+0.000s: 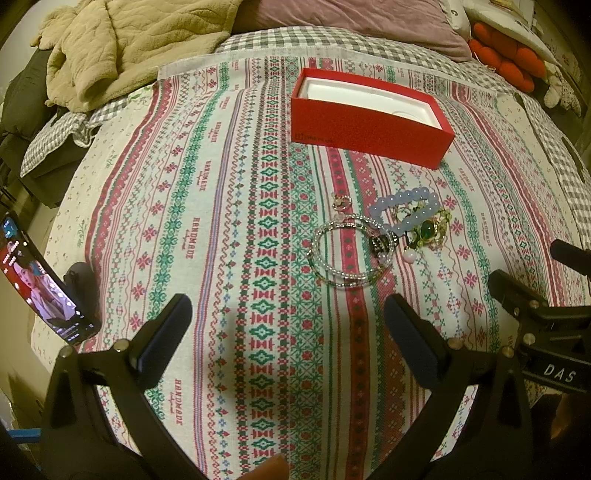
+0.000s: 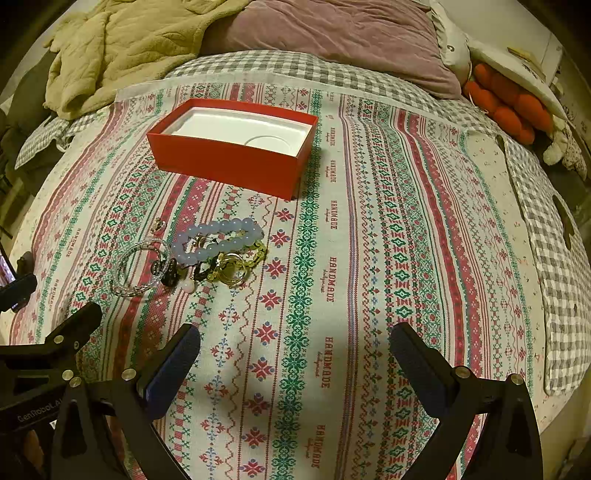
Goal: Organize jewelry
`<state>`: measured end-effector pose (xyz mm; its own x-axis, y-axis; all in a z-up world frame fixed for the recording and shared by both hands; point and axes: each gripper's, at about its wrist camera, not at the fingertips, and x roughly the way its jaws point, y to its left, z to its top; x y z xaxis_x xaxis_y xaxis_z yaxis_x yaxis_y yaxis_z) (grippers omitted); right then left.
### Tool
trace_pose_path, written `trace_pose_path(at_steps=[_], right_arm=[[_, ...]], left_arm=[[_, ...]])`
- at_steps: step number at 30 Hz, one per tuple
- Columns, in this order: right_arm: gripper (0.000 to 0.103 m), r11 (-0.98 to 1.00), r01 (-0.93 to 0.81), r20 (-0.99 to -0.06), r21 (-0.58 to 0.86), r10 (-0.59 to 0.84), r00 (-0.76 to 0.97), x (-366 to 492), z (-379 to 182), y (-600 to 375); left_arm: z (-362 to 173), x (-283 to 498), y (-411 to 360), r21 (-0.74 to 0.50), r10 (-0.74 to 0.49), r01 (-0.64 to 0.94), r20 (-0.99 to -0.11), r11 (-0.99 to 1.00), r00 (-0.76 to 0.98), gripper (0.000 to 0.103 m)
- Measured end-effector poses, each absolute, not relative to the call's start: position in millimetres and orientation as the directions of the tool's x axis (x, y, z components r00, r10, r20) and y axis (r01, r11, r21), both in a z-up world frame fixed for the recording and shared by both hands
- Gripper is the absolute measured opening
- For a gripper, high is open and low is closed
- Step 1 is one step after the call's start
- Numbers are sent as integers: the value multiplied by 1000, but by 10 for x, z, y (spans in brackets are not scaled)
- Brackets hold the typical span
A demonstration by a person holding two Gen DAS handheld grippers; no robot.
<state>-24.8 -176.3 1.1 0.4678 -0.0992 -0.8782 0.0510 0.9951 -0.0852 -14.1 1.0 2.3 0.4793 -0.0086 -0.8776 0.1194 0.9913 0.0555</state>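
Observation:
A small pile of jewelry lies on the patterned cloth: a pale blue bead bracelet (image 1: 406,206) (image 2: 218,236), a silver beaded bangle (image 1: 343,251) (image 2: 140,267), a green-and-gold brooch (image 1: 430,229) (image 2: 232,267), a dark ring and a white bead. An open red box (image 1: 369,118) (image 2: 232,147) with a white inside stands behind the pile. My left gripper (image 1: 288,314) is open and empty, short of the bangle. My right gripper (image 2: 295,347) is open and empty, to the right of the pile.
A phone (image 1: 40,284) with a lit screen leans at the cloth's left edge. A beige blanket (image 1: 122,44), a mauve pillow (image 2: 332,33) and an orange plush (image 2: 509,99) lie behind the cloth on the checked bedsheet (image 2: 561,295).

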Motion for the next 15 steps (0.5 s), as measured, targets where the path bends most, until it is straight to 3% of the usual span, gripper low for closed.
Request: trace_pose_path(at_steps=[15], right_arm=[[103, 995, 52, -878, -85, -99, 468, -249, 31, -1761]], left_arm=[[28, -136, 13, 56, -9, 121, -877, 991, 480, 103]])
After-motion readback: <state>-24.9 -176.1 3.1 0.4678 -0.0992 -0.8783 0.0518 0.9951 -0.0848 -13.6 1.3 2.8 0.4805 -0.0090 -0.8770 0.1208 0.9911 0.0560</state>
